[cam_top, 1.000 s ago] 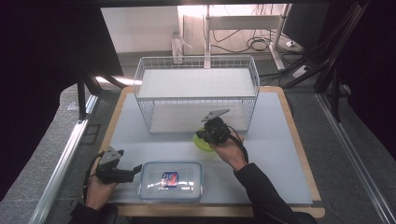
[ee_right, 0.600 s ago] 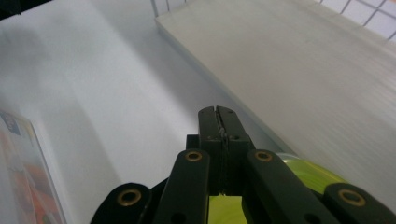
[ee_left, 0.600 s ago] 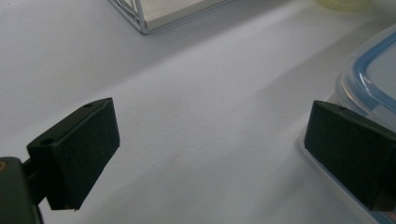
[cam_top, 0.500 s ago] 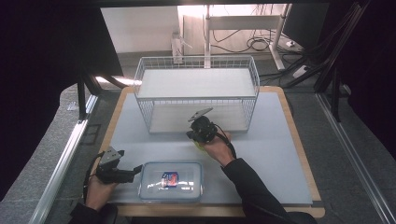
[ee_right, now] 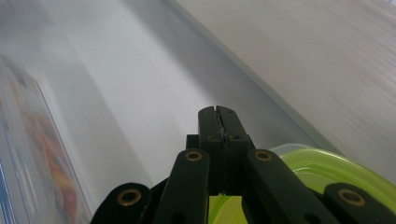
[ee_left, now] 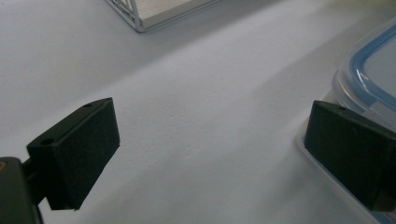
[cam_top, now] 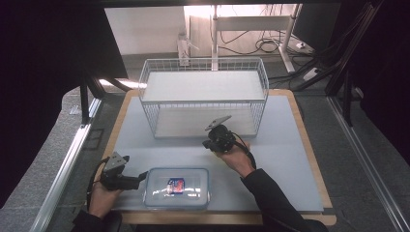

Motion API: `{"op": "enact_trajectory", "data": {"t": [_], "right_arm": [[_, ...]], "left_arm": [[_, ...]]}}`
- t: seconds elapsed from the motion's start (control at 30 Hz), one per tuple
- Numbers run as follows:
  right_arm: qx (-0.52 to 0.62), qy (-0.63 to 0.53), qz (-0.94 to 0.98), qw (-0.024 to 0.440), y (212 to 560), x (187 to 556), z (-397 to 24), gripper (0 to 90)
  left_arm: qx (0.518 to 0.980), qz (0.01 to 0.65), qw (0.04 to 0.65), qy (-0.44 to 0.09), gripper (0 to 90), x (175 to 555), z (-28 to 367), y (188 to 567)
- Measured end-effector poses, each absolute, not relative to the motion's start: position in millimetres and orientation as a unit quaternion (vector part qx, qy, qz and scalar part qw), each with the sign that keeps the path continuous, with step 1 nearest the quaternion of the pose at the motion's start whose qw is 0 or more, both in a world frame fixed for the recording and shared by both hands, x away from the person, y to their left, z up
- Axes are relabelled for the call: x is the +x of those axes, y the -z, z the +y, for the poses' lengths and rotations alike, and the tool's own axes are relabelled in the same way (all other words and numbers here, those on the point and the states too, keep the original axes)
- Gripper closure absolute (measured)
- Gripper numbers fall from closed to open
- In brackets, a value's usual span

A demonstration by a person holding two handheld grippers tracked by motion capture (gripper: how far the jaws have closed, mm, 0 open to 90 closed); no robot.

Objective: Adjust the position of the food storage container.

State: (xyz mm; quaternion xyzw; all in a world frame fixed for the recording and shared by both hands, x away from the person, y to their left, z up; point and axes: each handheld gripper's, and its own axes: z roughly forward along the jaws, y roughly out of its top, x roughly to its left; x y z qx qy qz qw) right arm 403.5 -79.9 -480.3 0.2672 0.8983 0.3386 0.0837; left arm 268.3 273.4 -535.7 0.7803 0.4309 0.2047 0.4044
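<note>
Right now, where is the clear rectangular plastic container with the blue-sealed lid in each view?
High view: clear container at bottom centre, on the table's near edge.
Left gripper view: its blue-rimmed corner at the right edge, behind the right-hand jaw.
Right gripper view: blurred, along the left edge.
Shared landmark: white wire rack, behind it in the high view, top left in the left gripper view.

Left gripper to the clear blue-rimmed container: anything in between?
Nothing visible. The left gripper sits open right at the left end of the clear blue-rimmed lidded container; in the left gripper view one jaw already overlaps its corner, with bare white tabletop between the jaws.
</note>
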Motion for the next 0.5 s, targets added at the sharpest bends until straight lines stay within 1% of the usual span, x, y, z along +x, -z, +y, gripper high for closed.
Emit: {"op": "enact_trajectory", "data": {"t": [0.5], "right_arm": [[0.312, -0.34, 0.883, 0.087, 480.8, 395.2, -132.0, 89.8]], "left_arm": [[0.777, 0.433, 0.407, -0.207, 3.3, 267.9, 273.4, 534.7]]}}
